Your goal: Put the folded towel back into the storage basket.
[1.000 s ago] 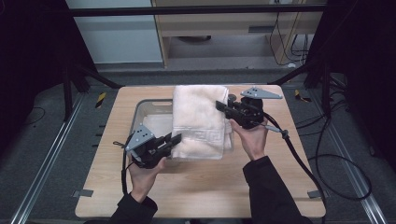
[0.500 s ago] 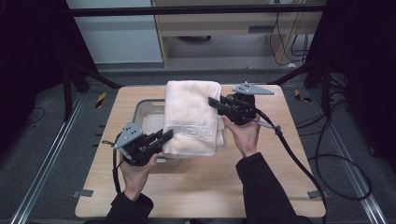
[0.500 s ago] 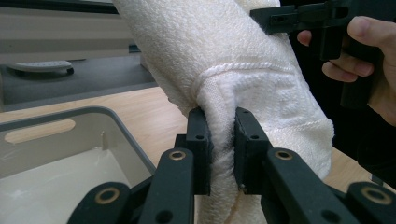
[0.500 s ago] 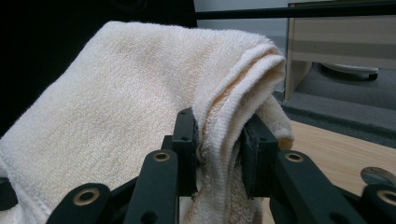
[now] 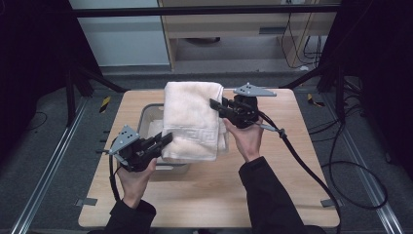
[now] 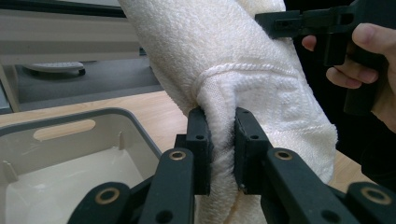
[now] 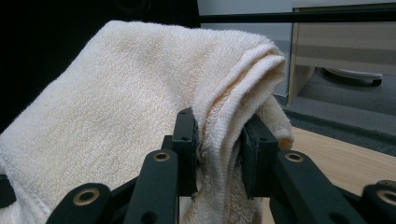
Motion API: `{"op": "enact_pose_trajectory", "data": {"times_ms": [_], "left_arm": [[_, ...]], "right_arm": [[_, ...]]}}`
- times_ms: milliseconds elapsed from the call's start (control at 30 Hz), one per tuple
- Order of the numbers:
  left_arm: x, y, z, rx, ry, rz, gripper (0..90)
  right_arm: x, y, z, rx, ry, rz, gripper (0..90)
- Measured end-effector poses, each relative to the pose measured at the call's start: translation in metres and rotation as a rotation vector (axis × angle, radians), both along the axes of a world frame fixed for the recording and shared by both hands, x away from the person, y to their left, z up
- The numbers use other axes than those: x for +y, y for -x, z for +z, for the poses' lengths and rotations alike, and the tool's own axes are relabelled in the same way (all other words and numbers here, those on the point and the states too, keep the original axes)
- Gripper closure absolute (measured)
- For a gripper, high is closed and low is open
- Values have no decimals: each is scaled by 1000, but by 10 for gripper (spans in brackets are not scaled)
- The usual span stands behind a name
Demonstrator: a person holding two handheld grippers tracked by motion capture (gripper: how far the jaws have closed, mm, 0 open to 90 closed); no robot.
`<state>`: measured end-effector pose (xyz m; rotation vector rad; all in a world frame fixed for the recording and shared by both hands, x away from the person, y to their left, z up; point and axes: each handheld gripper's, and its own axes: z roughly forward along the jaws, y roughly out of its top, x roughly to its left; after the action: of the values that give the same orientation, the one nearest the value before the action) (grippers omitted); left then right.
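A folded cream towel point(image 5: 192, 119) with a key-pattern border hangs in the air over a grey plastic bin point(image 5: 150, 113) on the wooden table. My left gripper point(image 5: 165, 140) is shut on the towel's near left corner; in the left gripper view both black jaws pinch a thick fold of the towel point(image 6: 243, 88) at my left gripper point(image 6: 222, 140), with the bin point(image 6: 70, 149) below left. My right gripper point(image 5: 215, 105) is shut on the towel's far right edge; the right gripper view shows the towel point(image 7: 126, 102) bunched between the jaws of my right gripper point(image 7: 218, 140).
The table point(image 5: 292, 161) has bare wood right of and in front of the bin. A black cable point(image 5: 311, 170) trails from the right gripper across the table. Beyond the far edge stand a light cabinet point(image 5: 234, 29) and black frame legs point(image 5: 336, 68).
Both grippers have carried the towel leftward and slightly up, so it now hangs more over the bin. Both grips are unchanged.
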<state>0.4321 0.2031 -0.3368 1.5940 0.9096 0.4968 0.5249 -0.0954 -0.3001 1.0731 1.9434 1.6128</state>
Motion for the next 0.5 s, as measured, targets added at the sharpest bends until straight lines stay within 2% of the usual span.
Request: {"op": "enact_pose_trajectory", "data": {"times_ms": [500], "left_arm": [[21,4,9,-16,23,48,779]], "right_arm": [[27,-2,15,-34,20,14,706]]}}
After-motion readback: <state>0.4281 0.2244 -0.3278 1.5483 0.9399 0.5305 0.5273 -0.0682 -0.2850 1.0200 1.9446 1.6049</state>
